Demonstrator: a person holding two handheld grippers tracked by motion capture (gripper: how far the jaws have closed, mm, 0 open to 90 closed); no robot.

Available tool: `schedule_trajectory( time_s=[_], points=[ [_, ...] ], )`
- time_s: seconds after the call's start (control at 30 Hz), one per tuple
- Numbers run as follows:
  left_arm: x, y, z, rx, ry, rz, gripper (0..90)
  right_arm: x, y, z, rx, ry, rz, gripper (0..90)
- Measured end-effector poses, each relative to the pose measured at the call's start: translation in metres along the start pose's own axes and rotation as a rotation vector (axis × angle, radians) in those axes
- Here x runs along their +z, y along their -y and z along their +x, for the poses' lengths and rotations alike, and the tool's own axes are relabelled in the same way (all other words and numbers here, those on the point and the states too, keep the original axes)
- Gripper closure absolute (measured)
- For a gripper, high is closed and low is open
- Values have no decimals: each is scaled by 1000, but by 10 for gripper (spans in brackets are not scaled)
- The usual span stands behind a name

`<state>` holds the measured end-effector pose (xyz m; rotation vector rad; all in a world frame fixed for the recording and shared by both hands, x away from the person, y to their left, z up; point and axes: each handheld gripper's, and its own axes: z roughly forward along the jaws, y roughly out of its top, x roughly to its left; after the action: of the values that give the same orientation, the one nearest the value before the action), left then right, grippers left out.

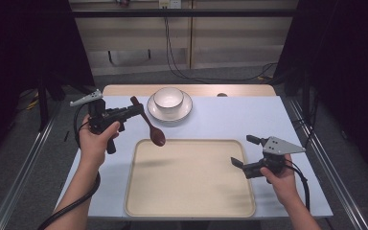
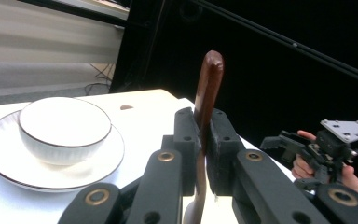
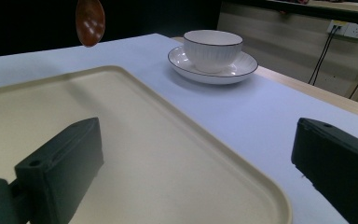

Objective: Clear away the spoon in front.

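Note:
My left gripper (image 1: 135, 111) is shut on the handle of a dark brown wooden spoon (image 1: 149, 124), held above the table left of centre; its bowl end hangs over the far left corner of the beige tray (image 1: 191, 203). In the left gripper view the spoon handle (image 2: 208, 93) stands up between the two pads. A white bowl (image 1: 168, 99) sits on a white plate (image 1: 184, 112) at the back. My right gripper (image 1: 244, 151) is open at the tray's right edge, nothing between its jaws. In the right gripper view the spoon bowl (image 3: 90, 21) hangs above the tray (image 3: 135, 154).
The table has a pale blue top (image 1: 239, 117) with a wooden strip along the far edge. Cables trail on the floor behind. Dark curtains and metal rails flank both sides of the table.

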<state>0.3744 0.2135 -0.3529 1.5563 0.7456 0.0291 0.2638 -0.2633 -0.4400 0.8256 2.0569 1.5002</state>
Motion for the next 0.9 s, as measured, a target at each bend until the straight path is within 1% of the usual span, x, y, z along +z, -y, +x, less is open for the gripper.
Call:
schedule_trajectory(
  time_s=[0.07,0.1,0.17,0.2,0.23,0.3,0.37,0.47,0.5,0.53,0.6,0.63,0.67,0.77,0.83,0.87,0.9],
  points=[
    [0,1,-1,-8,16,-2,840,0,0,0,0,-3,2,17],
    [-1,2,-3,-7,9,4,840,1,0,0,-6,10,-8,18],
    [-1,3,-4,-5,11,9,840,1,0,1,-3,7,-7,17],
    [-1,3,-4,-5,19,14,840,2,0,1,-3,7,-9,18],
    [-1,3,-5,-2,14,17,840,2,0,1,-3,8,-9,17],
    [0,5,-6,-11,26,15,840,2,0,1,-3,5,-8,17],
    [1,6,-8,-1,31,27,840,2,0,1,-2,4,-7,17],
    [3,9,-10,-2,31,38,840,2,0,1,-4,1,-4,18],
    [3,10,-10,5,34,44,840,2,1,1,-5,1,-3,18],
    [4,11,-11,1,32,45,840,2,1,1,-4,0,-2,18],
    [5,13,-12,-2,46,49,840,2,1,1,-1,3,-4,18],
    [6,14,-13,-6,43,49,840,2,1,1,-2,3,-5,18],
    [8,16,-15,-1,49,59,840,2,0,1,-2,2,-6,18],
    [9,17,-16,3,59,66,840,2,0,1,-3,0,-10,18],
    [10,19,-18,8,62,74,840,2,0,1,1,3,-3,18],
    [11,19,-19,2,69,71,840,2,1,1,2,0,-4,18],
    [12,20,-20,9,65,78,840,2,1,1,2,0,-4,18]
  ],
)
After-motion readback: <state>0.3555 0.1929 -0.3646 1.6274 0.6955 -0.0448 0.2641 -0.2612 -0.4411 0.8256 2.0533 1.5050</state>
